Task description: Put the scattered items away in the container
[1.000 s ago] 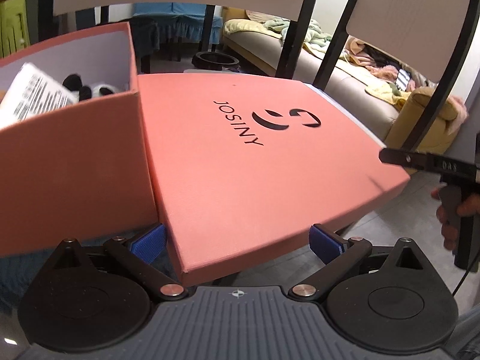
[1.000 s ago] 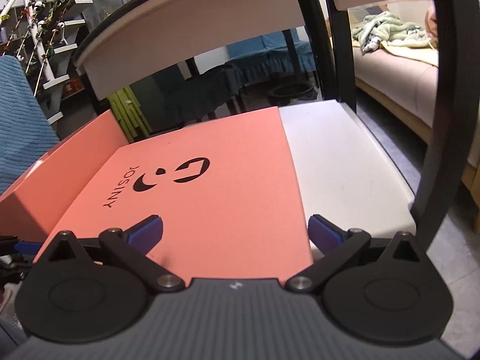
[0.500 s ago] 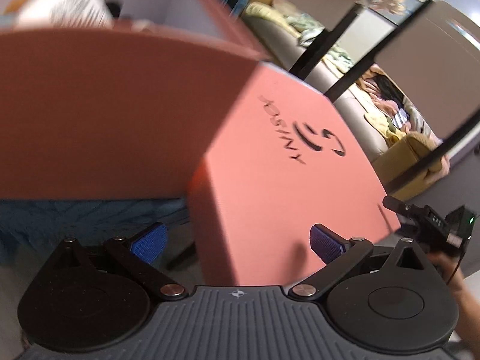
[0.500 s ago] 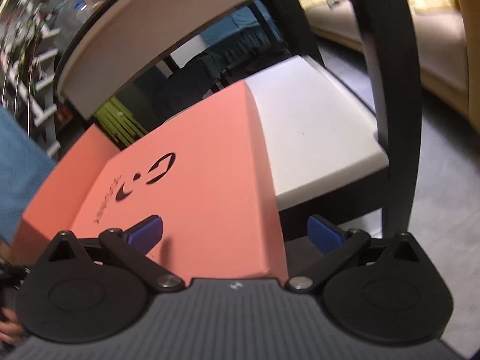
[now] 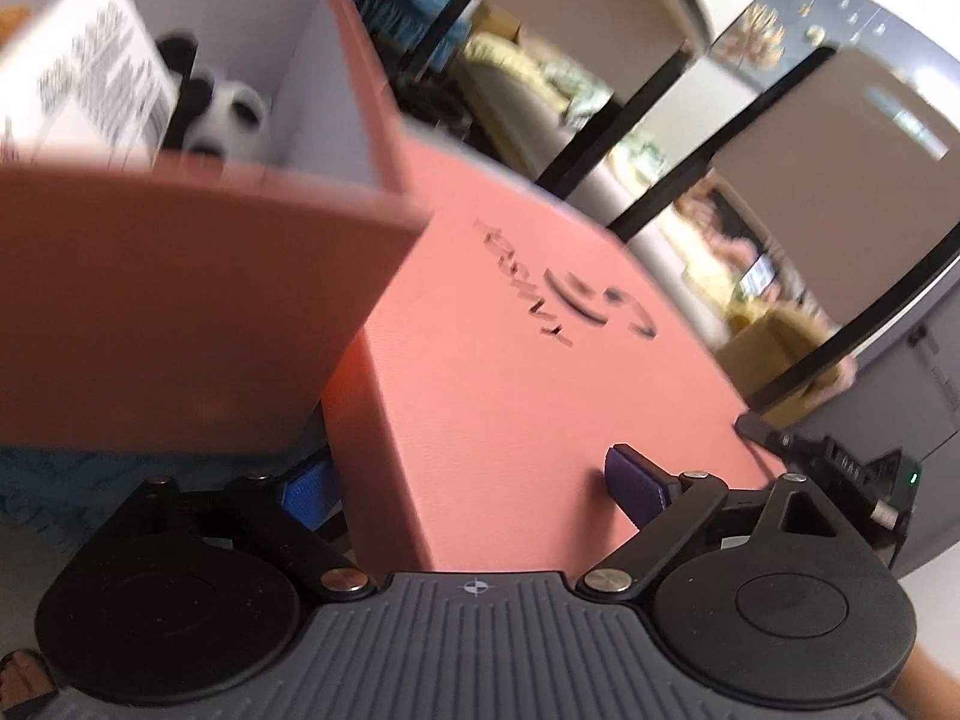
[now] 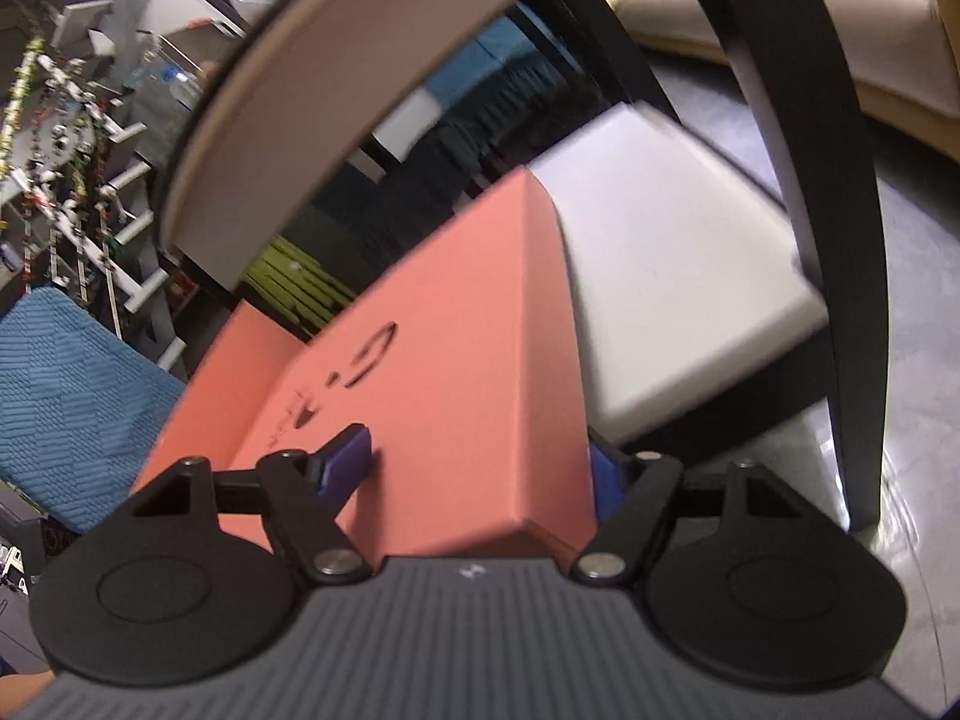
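Living-room clutter fills the backdrop of both views, all of it tilted and partly smeared by motion.

Nearest the left wrist camera, the left gripper point(image 5: 474, 489) straddles a corner of the salmon-pink lid point(image 5: 522, 372): one blue pad point(image 5: 636, 486) presses on the lid's printed top at 4 o'clock, the other pad point(image 5: 309, 492) sits under or against its side at 8 o'clock, so the tongs are clamped on the lid. Beyond it, at 10 o'clock, stands the open pink box point(image 5: 180, 312), its near wall blurred. Inside it lie a white printed carton point(image 5: 90, 78) and a panda toy point(image 5: 231, 114), just beside each other. At 3 o'clock, past the lid's far edge, the right gripper's black body point(image 5: 840, 468) shows. Farther off, at 1 o'clock, black chair legs point(image 5: 672, 168) cross in front of a sofa with heaped fabric point(image 5: 564, 84).

From the right wrist camera, the right gripper point(image 6: 480, 474) is likewise clamped on the lid point(image 6: 456, 372): its left pad point(image 6: 348, 462) rests on the top face at 8 o'clock, its right pad point(image 6: 603, 480) against the lid's side wall at 4 o'clock. Behind the lid, at 2 o'clock, is a white chair seat point(image 6: 672, 276); the lid's edge overlaps it, though whether they touch I cannot tell. At 9 o'clock lies a teal knitted cloth point(image 6: 66, 396). Farther back, at 11 o'clock, curves a beige chair back point(image 6: 336, 90).
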Demonstrator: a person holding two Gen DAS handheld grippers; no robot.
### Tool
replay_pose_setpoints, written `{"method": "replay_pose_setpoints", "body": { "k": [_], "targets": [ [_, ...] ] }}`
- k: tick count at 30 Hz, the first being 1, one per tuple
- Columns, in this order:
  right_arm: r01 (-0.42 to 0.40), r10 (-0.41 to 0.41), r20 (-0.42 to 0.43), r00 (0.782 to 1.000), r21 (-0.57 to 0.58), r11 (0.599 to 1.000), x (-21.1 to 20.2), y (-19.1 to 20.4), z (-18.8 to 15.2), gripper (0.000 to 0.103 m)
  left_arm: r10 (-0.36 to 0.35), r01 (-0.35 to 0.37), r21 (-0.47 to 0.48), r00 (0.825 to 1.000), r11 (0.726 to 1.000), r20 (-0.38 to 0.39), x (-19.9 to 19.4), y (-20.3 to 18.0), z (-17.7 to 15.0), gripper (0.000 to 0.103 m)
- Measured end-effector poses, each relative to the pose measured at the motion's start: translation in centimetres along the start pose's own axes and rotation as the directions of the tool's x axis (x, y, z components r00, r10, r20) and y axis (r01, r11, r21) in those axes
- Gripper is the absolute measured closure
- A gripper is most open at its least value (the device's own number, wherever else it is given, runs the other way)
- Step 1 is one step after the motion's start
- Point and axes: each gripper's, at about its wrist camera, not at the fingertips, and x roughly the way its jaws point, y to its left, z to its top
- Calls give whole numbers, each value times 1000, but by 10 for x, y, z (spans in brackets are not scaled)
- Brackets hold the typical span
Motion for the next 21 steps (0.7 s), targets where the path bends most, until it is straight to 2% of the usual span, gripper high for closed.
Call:
{"method": "replay_pose_setpoints", "body": {
  "k": [6, 11, 16, 21],
  "targets": [
    [-42, 45, 103, 994, -36, 998, -27, 28, 15, 31, -87, 89, -13, 992, 996, 88, -22, -12, 13, 10],
    [-79, 88, 128, 988, -72, 994, -19, 59, 20, 31, -120, 118, 22, 983, 993, 137, -40, -29, 19, 10],
    [-116, 131, 150, 980, -109, 987, -10, 91, 25, 31, -132, 124, 54, 971, 991, 197, -68, -37, 25, 11],
    [-151, 175, 170, 970, -146, 978, -1, 122, 30, 31, -104, 93, 56, 959, 994, 263, -100, -27, 37, 11]
  ]
}}
